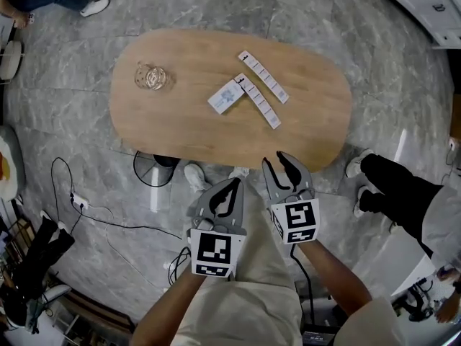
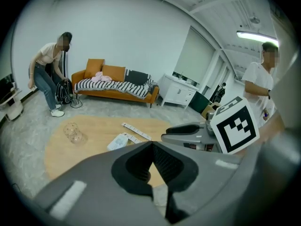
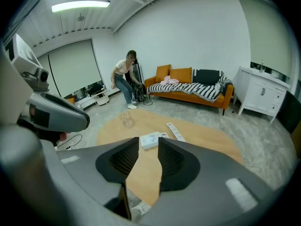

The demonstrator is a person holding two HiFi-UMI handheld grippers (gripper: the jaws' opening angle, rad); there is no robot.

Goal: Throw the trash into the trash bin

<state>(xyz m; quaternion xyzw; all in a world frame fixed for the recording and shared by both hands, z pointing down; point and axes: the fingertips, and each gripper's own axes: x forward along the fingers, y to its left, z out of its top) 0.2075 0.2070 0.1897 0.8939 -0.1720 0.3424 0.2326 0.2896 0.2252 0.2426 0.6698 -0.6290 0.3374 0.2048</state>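
Two grippers hovered by the table [image 1: 166,132].
The left gripper [image 1: 233,184] was closed and empty; the right gripper [image 1: 278,163] stood narrowly apart, empty, short of the white packet [image 1: 226,96].

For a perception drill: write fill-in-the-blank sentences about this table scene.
In the head view, the clear cup sits at the ____ end of the table.
The long white strips on it number ____.
Of the left gripper and right gripper, the one with jaws apart is the ____.
Missing words: left; two; right.
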